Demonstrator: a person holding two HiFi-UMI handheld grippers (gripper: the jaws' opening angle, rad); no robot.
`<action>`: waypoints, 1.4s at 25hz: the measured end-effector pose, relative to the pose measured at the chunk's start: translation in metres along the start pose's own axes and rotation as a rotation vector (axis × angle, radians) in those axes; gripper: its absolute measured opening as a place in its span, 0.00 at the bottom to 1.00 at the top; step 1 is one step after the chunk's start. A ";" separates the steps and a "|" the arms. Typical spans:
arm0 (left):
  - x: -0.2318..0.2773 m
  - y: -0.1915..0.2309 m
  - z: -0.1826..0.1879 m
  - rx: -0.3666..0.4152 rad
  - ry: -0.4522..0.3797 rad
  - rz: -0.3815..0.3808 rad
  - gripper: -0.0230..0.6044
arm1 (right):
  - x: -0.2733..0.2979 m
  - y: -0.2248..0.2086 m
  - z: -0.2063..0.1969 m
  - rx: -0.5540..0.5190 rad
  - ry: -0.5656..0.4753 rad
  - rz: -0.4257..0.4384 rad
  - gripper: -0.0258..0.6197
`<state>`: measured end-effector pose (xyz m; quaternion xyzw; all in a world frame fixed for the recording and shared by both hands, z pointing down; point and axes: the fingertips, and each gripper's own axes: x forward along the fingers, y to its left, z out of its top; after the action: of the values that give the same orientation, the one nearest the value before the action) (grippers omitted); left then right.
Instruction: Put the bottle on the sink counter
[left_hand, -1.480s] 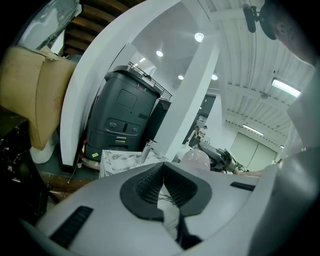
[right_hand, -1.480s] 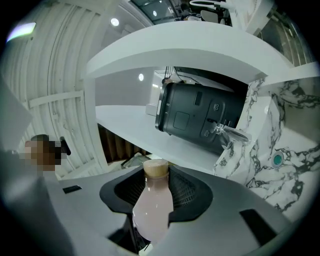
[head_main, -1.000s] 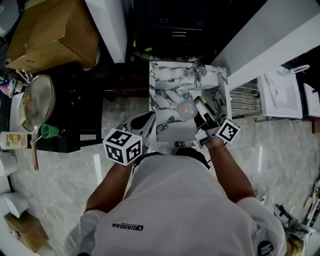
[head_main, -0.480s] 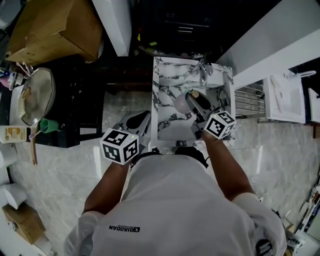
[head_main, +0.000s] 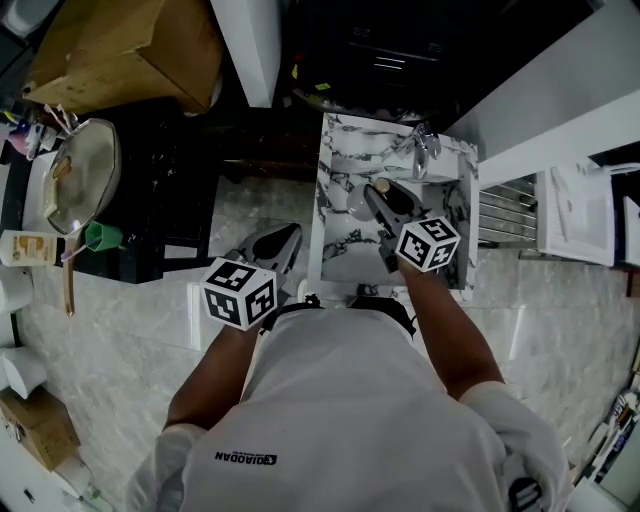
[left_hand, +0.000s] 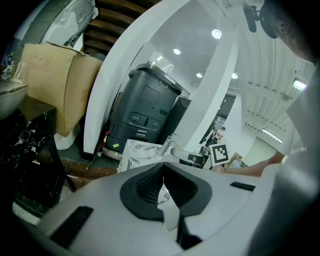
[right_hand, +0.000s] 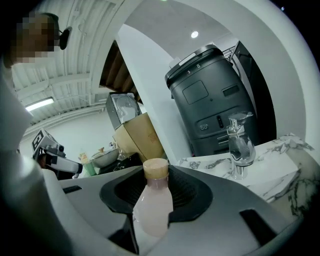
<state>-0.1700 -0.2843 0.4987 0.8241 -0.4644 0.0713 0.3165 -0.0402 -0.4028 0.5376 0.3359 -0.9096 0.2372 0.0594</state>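
My right gripper (right_hand: 154, 192) has its fingers (right_hand: 192, 197) partway closed on the bottle (right_hand: 151, 212), one dark ribbed pad pressing each side of its pale pink body. The tan cap (right_hand: 156, 169) stands up above the pads, so the bottle sits roughly upright in my grip. From the head view, my right gripper (head_main: 373, 200) reaches out over the sink counter (head_main: 335, 165), a white marble top with dark veins, and the bottle (head_main: 357, 206) shows as a pale shape just past the tips, near the middle of the marble. I cannot tell from any view whether its base touches the stone. The chrome faucet (right_hand: 240, 147) stands on the counter just to the right of the bottle in the right gripper view, apart from it. Behind it rises a dark grey machine (right_hand: 210, 100), with a cardboard box (right_hand: 142, 135) off to its left. My left gripper (left_hand: 162, 186) has its fingers (left_hand: 145, 187) drawn together with nothing between them. Only a thin slit remains below the pads, with a bit of the marble showing through it. In the head view, my left gripper (head_main: 275, 241) hangs over the pale floor (head_main: 130, 330) beside the left edge of the counter, well apart from the bottle. Its marker cube (head_main: 240, 293) sits close to my body.
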 end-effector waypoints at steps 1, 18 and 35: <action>0.000 0.003 -0.001 -0.004 -0.001 0.008 0.06 | 0.003 -0.002 -0.002 -0.001 0.006 -0.001 0.30; 0.000 0.038 -0.017 -0.063 0.022 0.072 0.06 | 0.051 -0.032 -0.023 -0.036 0.083 -0.061 0.30; -0.007 0.047 -0.019 -0.080 0.025 0.099 0.06 | 0.084 -0.058 -0.021 -0.071 0.113 -0.108 0.30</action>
<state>-0.2088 -0.2851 0.5323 0.7858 -0.5031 0.0787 0.3510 -0.0688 -0.4808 0.6015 0.3681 -0.8933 0.2195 0.1352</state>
